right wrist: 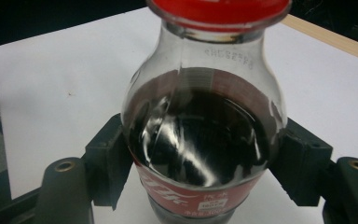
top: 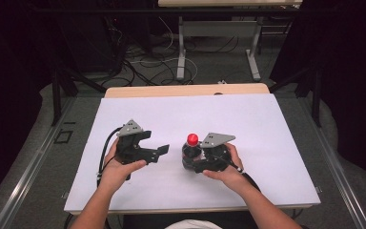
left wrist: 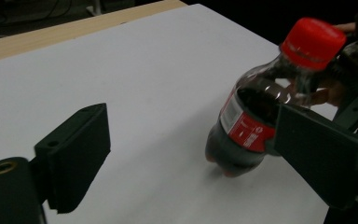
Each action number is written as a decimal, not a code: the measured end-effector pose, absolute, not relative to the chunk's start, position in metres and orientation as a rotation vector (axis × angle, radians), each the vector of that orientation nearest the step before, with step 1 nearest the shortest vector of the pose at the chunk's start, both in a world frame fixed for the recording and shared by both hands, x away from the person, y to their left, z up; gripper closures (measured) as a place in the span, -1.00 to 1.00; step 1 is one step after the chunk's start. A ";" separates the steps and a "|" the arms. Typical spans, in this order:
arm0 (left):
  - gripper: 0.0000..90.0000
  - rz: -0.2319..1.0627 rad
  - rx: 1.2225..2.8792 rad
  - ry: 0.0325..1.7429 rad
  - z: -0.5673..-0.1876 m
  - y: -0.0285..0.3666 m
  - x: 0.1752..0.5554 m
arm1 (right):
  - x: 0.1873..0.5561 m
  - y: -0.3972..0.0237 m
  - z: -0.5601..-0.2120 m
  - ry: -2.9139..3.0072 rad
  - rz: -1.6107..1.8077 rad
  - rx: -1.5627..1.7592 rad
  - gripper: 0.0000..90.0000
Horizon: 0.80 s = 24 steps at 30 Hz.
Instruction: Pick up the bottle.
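Note:
A small cola bottle with a red cap and red label is near the middle of the white table. My right gripper is shut on the bottle, its pads pressing both sides of the body just above the label. I cannot tell whether its base rests on the table. My left gripper is held just left of the bottle and points at it. It is open, with nothing between its jaws. From the left gripper view the bottle leans, just inside the right-hand jaw.
A wooden strip runs along the table's far edge. Beyond it are cables on the floor and the legs of another table. White table surface lies open to the far side and right of the bottle.

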<state>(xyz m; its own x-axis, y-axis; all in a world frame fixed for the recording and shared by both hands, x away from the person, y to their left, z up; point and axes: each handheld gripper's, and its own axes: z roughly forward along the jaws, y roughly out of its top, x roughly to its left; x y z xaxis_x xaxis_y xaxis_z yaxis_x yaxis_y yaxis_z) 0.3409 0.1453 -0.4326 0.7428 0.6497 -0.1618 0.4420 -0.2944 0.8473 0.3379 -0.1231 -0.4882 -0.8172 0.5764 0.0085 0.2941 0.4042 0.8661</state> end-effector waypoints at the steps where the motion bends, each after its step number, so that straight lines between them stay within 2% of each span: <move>1: -0.64 0.264 1.946 0.819 -0.430 0.142 0.341 | 0.337 -0.122 -0.489 2.373 1.372 0.755 -0.35; 7: -0.56 0.275 1.952 0.751 -0.418 0.129 0.344 | 0.333 -0.120 -0.491 2.391 1.388 0.732 -0.35; 10: -0.47 0.191 1.947 0.696 -0.412 0.120 0.344 | 0.331 -0.119 -0.493 2.399 1.388 0.727 -0.35; 17: -0.41 0.125 1.971 0.624 -0.407 0.104 0.340 | 0.328 -0.117 -0.494 2.428 1.389 0.702 -0.35; 24: -0.12 0.094 1.994 0.569 -0.405 0.097 0.340 | 0.325 -0.113 -0.495 2.455 1.395 0.671 -0.35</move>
<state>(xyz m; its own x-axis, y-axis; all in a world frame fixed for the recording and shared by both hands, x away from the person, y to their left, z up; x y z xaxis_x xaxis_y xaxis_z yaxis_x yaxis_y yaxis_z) 0.3399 0.0971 -0.4048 0.8855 0.4301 -0.1757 0.3511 -0.3718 0.8593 0.3251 -0.1133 -0.4948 -0.8662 0.4994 0.0184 0.2714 0.4391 0.8565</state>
